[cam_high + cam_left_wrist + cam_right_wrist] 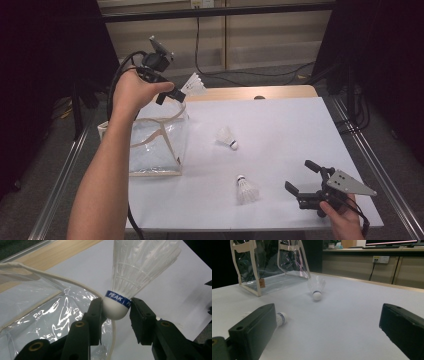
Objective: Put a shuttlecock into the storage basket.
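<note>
My left gripper point(175, 95) point(116, 312) is raised above the back right corner of a clear plastic bag point(157, 142) point(50, 320) point(269, 265) with cream trim. It is shut on the white cork of a shuttlecock point(194, 85) point(140, 267), blue band at the pads, feathers pointing away. Two more shuttlecocks lie on the white table: one point(227, 137) point(316, 288) mid-table, one point(246, 189) point(280, 318) near the front. My right gripper point(301, 176) point(327, 330) rests low at the front right, jaws wide apart and empty.
The white sheet point(280, 130) covers the table, with a wooden strip point(250, 93) along the far edge. Metal frame rails point(370, 165) run down both sides. A cable point(200, 50) hangs at the back wall.
</note>
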### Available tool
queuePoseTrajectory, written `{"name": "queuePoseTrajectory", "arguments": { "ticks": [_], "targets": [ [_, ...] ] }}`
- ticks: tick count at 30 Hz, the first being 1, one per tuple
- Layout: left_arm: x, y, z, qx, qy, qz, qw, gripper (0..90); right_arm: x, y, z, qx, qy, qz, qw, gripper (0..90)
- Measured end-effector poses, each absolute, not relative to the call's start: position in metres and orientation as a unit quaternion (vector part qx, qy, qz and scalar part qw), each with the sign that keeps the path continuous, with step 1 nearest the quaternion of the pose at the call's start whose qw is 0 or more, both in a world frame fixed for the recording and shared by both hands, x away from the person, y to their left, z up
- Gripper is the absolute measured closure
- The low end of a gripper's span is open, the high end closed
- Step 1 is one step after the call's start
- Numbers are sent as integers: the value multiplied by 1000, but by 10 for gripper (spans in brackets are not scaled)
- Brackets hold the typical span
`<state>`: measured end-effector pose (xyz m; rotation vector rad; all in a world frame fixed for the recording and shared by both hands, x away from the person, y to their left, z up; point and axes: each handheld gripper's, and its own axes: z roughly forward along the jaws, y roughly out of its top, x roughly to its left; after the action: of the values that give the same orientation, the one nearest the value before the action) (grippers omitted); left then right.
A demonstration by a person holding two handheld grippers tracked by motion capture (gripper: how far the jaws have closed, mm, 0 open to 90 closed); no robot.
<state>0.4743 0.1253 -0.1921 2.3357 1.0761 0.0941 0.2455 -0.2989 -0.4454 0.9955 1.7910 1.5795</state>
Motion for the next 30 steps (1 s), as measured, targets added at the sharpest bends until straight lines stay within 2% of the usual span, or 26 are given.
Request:
{"name": "queuePoseTrajectory", "arguments": {
  "ticks": [30],
  "targets": [
    [478,136,-192,868,411,39,276,629,246,-300,-446,375,662,589,273,7]
  ]
}}
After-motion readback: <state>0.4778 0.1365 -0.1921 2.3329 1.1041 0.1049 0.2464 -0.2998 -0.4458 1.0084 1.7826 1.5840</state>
